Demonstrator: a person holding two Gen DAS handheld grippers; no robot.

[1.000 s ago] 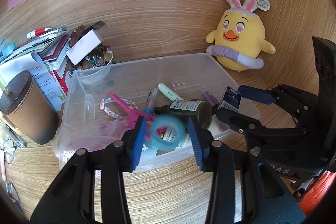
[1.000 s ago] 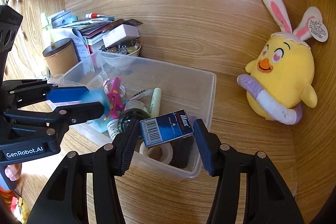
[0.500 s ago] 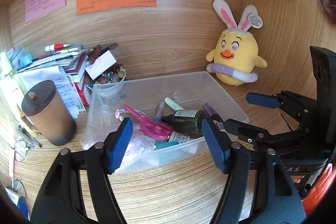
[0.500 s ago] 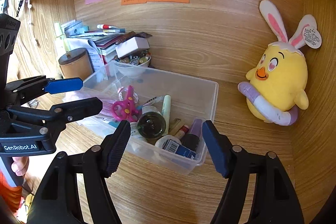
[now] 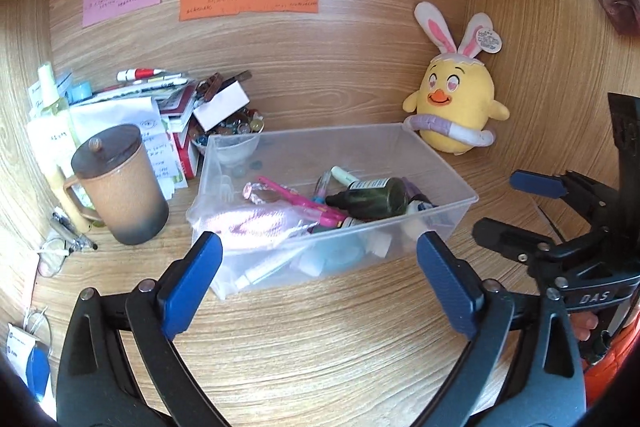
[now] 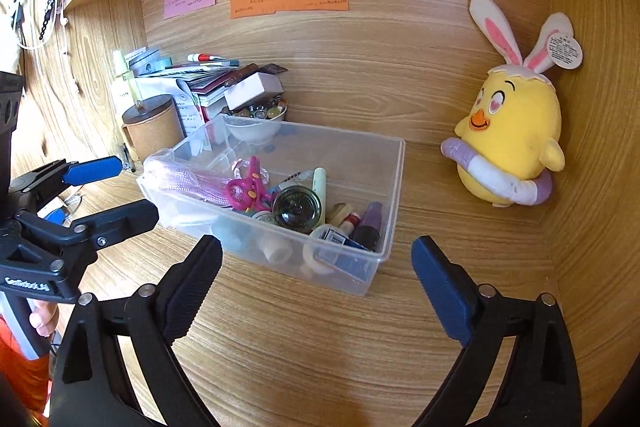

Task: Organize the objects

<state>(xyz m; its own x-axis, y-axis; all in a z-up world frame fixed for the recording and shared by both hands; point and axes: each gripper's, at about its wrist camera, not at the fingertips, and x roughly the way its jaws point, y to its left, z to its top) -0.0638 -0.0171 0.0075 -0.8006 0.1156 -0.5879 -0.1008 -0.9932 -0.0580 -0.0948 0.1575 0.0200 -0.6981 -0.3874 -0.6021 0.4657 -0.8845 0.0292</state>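
Observation:
A clear plastic bin (image 5: 440, 163) (image 6: 400, 163) stands on the wooden desk. It holds pink scissors (image 6: 244, 189), a dark green bottle (image 5: 372, 195) (image 6: 298, 209), a pale blue tape roll (image 5: 340, 255) and a small blue box (image 6: 340, 237). My left gripper (image 5: 317, 243) hovers short of the bin's near wall. Its jaws are opening, wide apart, with nothing between them. My right gripper (image 6: 316, 245) hangs before the bin's near corner, also opening and holding nothing. Each shows in the other's view, the right gripper (image 5: 495, 203) and the left gripper (image 6: 138, 187).
A yellow plush chick (image 5: 456, 115) (image 6: 508, 147) sits in the right corner. A brown lidded mug (image 5: 120, 187), a pile of books and papers (image 5: 152, 107) and a bowl of marbles (image 6: 256, 119) crowd the left. The side wall is close on the right.
The left gripper let go of the blue tape roll and the right let go of the blue box; both now lie in the bin. Both grippers opened wide and drew back.

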